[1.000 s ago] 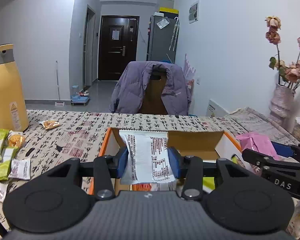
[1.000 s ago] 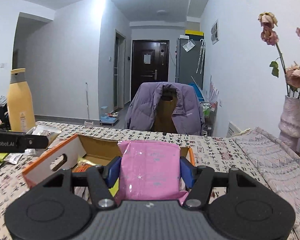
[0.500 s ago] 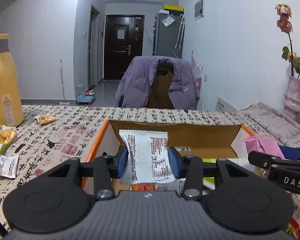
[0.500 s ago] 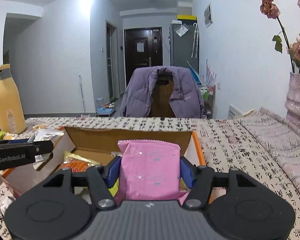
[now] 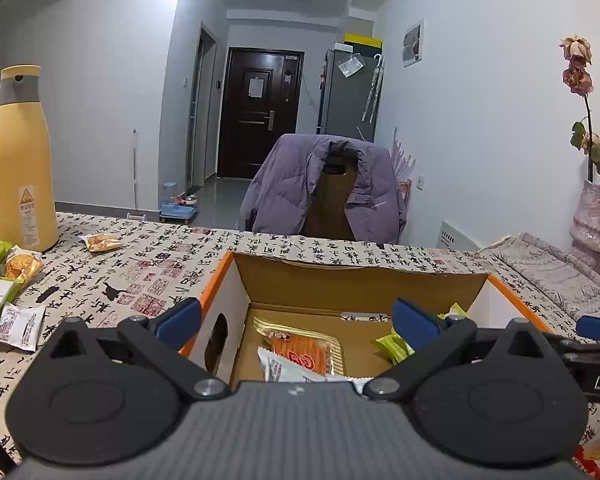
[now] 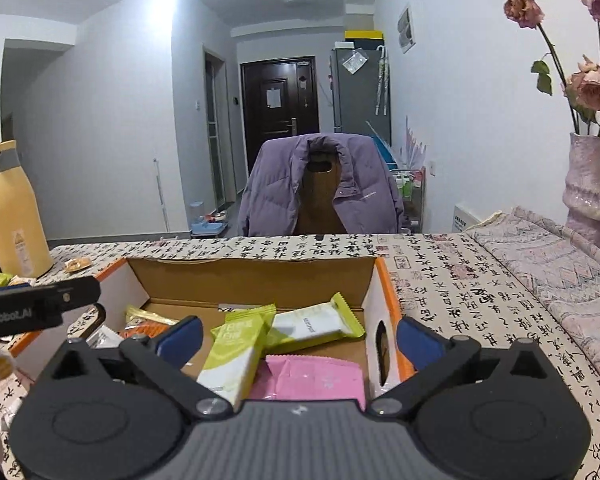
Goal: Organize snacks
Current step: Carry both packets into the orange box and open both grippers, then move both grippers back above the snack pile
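An open cardboard box with orange edges (image 5: 360, 276) (image 6: 256, 276) stands on the table under both grippers. My left gripper (image 5: 296, 318) is open and empty above its left part. A white packet (image 5: 284, 370) lies inside below it, beside an orange packet (image 5: 304, 354). My right gripper (image 6: 298, 338) is open and empty above the right part. A pink packet (image 6: 316, 378) lies inside below it, with green and white bars (image 6: 240, 344) next to it.
Several loose snack packets (image 5: 16, 322) lie on the patterned tablecloth at the left, near a tall yellow bottle (image 5: 20, 160). A chair with a purple jacket (image 5: 324, 188) stands behind the table. A vase of dried flowers (image 6: 590, 184) stands at the right.
Both grippers moved over the box and opened. The white packet dropped from the left one and the pink packet from the right one into the box.
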Demonstrator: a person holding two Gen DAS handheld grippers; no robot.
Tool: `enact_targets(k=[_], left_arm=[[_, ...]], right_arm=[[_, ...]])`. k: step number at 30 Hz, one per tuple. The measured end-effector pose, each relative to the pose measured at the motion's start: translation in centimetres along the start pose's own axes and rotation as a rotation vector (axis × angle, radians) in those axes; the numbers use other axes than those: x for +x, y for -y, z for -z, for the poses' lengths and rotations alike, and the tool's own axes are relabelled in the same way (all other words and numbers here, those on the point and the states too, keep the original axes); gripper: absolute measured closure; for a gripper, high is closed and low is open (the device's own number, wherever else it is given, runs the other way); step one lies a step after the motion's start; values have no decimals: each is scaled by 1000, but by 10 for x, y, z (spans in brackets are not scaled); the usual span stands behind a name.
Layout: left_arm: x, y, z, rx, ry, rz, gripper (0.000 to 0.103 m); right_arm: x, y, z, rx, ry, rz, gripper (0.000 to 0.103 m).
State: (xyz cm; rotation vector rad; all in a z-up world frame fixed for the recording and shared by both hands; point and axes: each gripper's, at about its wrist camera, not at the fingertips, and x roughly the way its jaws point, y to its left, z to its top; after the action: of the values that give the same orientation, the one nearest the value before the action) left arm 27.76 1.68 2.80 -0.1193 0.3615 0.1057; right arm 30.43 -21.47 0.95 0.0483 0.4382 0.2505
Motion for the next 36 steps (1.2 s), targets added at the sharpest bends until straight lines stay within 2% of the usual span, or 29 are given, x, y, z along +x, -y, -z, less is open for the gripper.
enact_targets(k=[12, 22, 30, 36], left_arm=[[-4, 2, -4, -4, 5, 2, 0], [-36, 3, -21, -16, 40, 28, 0], [-71, 1, -11, 14, 47, 29, 0], [-91, -6, 6, 36, 17, 13, 0]], right_arm=[[-4, 0, -3, 0, 17, 12, 0], [-33, -11, -13, -41, 43, 14, 0], [-62, -22, 2, -69, 22, -5, 0], [-84, -25, 19, -75, -7, -9, 0]])
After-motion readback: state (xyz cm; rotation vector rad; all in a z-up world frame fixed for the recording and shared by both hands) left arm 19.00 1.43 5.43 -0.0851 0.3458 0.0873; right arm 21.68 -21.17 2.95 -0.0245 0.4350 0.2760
